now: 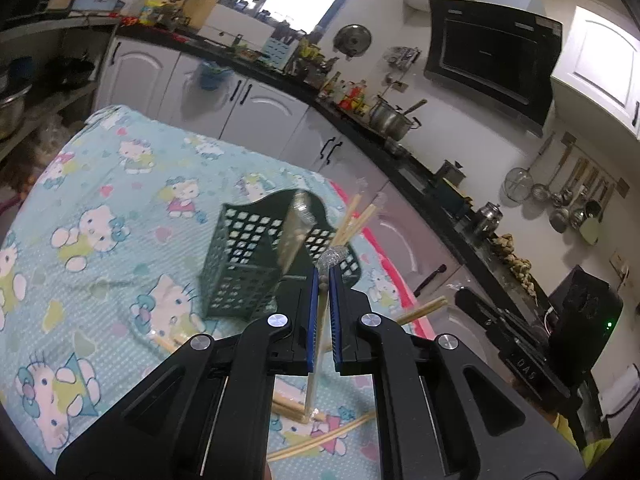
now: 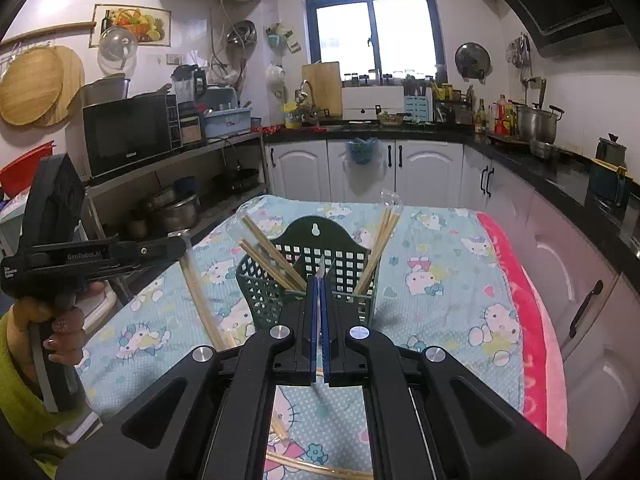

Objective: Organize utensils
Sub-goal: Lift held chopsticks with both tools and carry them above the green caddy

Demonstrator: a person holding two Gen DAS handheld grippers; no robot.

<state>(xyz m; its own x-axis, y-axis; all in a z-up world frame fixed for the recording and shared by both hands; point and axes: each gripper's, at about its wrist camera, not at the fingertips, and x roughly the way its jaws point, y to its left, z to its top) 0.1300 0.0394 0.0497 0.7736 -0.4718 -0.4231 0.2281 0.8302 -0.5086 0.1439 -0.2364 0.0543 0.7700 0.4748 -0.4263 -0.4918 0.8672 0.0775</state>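
Left wrist view: the left hand-held gripper (image 1: 325,268) is closed on a wrapped pair of chopsticks (image 1: 316,364). The long axis of this pair runs along the fingers, one end low near the camera and the other end up at the fingertips, where crinkled wrapper shows. Ahead stands a dark green basket (image 1: 244,264) with lattice walls, tilted in this view. Wrapped chopsticks (image 1: 356,216) stand in it and lean right, tips upward. Loose chopsticks (image 1: 320,438) lie flat on the bench (image 1: 100,184), which is covered by a light blue cartoon-cat cloth. Behind are white cabinets, a black worktop, pots and a black range hood.

Right wrist view: the right hand-held gripper (image 2: 320,276) is closed on a thin clear wrapper (image 2: 321,264) that points forward, up toward the basket (image 2: 340,260). The basket stands upright near the bench middle. One chopstick bundle (image 2: 272,256) leans left and another (image 2: 380,240) leans right. The left hand-held gripper (image 2: 176,242) holds its pair (image 2: 200,300) sloping down toward the cloth. A pink towel (image 2: 532,320) edges the bench (image 2: 440,280) on the right. A window, a microwave and a water heater stand behind.
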